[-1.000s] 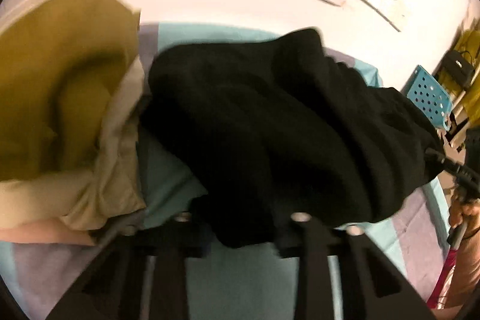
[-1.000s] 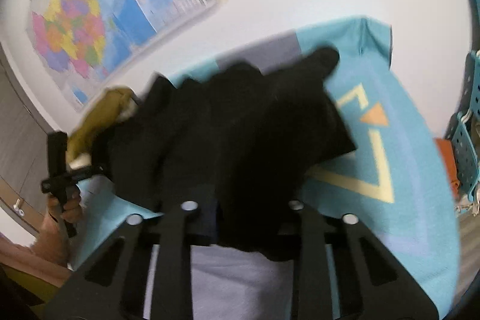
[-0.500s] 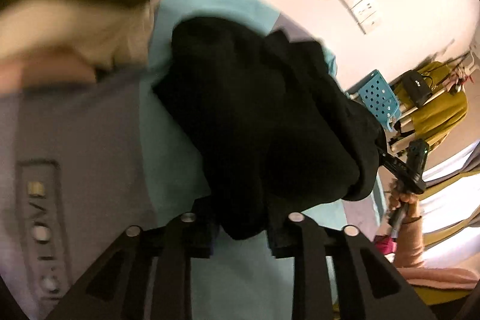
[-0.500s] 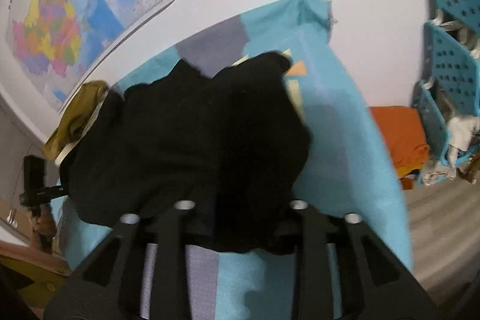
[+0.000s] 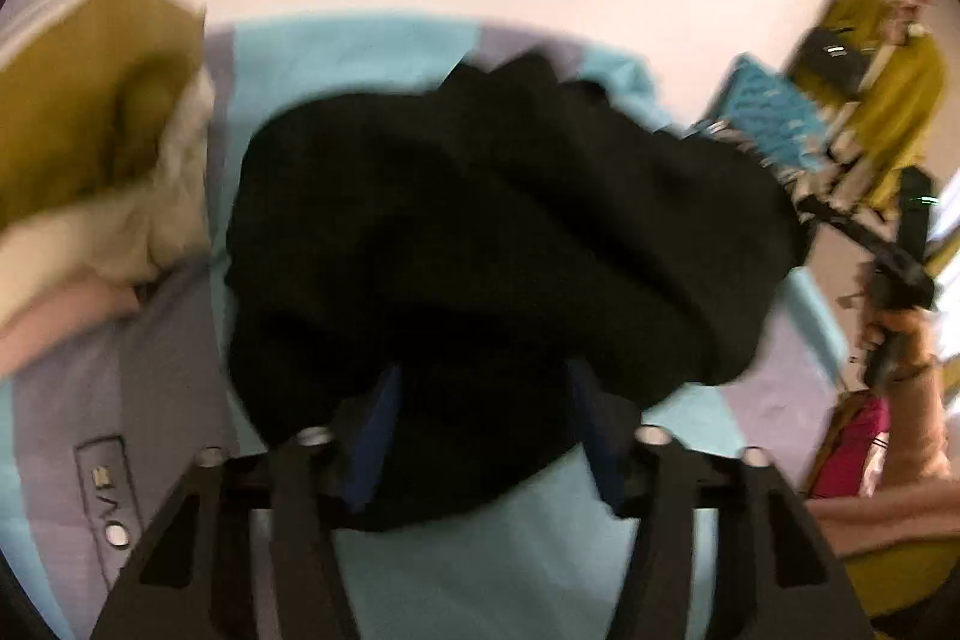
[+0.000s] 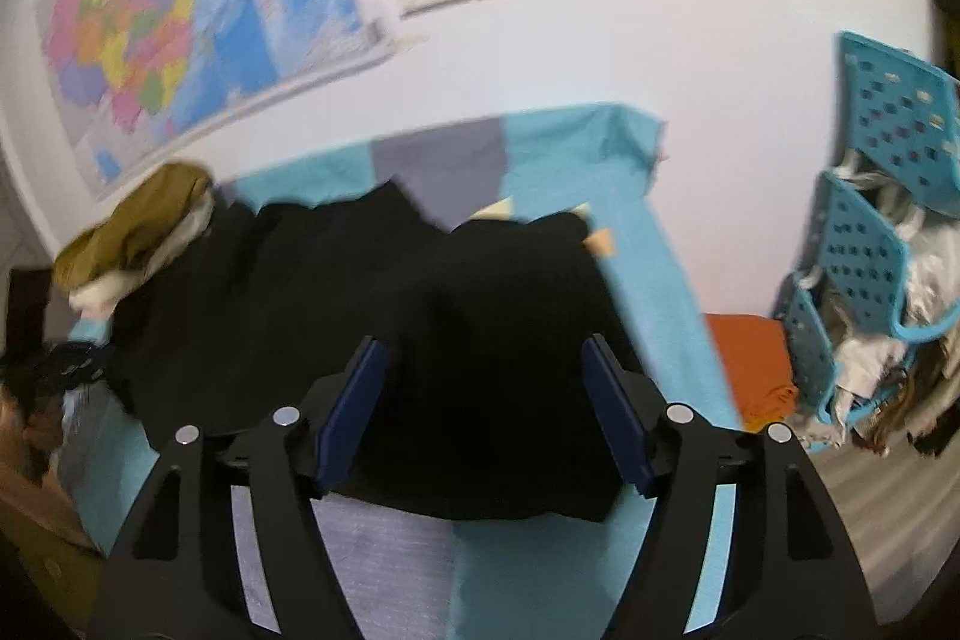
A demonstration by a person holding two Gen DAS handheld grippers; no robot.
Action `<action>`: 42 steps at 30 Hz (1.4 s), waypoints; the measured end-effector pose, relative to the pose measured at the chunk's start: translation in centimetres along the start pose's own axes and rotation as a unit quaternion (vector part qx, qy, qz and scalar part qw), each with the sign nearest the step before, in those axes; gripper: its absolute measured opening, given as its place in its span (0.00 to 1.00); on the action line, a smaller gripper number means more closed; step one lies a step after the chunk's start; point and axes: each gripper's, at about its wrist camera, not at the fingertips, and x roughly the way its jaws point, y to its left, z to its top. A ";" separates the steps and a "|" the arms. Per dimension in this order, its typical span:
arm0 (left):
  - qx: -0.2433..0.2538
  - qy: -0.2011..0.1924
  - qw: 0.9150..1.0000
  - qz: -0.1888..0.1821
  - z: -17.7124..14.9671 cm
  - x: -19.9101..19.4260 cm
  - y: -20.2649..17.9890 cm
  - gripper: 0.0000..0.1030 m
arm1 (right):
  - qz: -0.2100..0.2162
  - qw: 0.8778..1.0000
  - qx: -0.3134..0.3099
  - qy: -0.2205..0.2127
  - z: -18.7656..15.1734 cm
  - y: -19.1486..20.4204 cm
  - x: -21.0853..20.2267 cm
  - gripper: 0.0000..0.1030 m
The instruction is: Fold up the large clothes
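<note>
A large black garment (image 5: 510,244) lies bunched on the teal and grey cloth-covered table (image 5: 336,58). My left gripper (image 5: 480,388) is open, its blue pads wide apart on either side of the garment's near edge, which drapes between them. In the right wrist view the same garment (image 6: 372,292) lies spread on the table (image 6: 660,280). My right gripper (image 6: 486,358) is open, pads wide apart just over the garment's near edge. The right gripper and hand also show at the right of the left wrist view (image 5: 894,268).
A pile of mustard and cream clothes (image 5: 90,112) sits at the table's left end, also seen in the right wrist view (image 6: 138,232). Blue perforated baskets with laundry (image 6: 870,250) and an orange cloth (image 6: 750,364) stand right of the table. A wall with a map (image 6: 180,10) is behind.
Both grippers were shut on the black garment and holding it up; now both have opened and the garment has dropped onto the table.
</note>
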 end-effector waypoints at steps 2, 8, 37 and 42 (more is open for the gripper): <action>-0.022 -0.007 1.000 -0.001 0.0 -0.2 0.8 0.27 | -0.009 1.000 -0.018 0.022 -0.2 0.8 1.4 0.45; -0.074 -0.006 0.997 0.018 0.0 -1.9 4.3 0.00 | -0.017 1.000 -0.001 0.002 1.9 -1.7 1.9 0.03; 0.031 -0.039 0.999 0.020 5.3 1.3 -2.7 0.55 | 0.050 0.988 -0.121 0.086 4.9 9.6 12.0 0.04; 0.042 -0.045 0.998 0.030 7.1 2.2 -2.7 0.55 | 0.025 0.996 -0.079 -0.022 8.0 8.0 8.0 0.04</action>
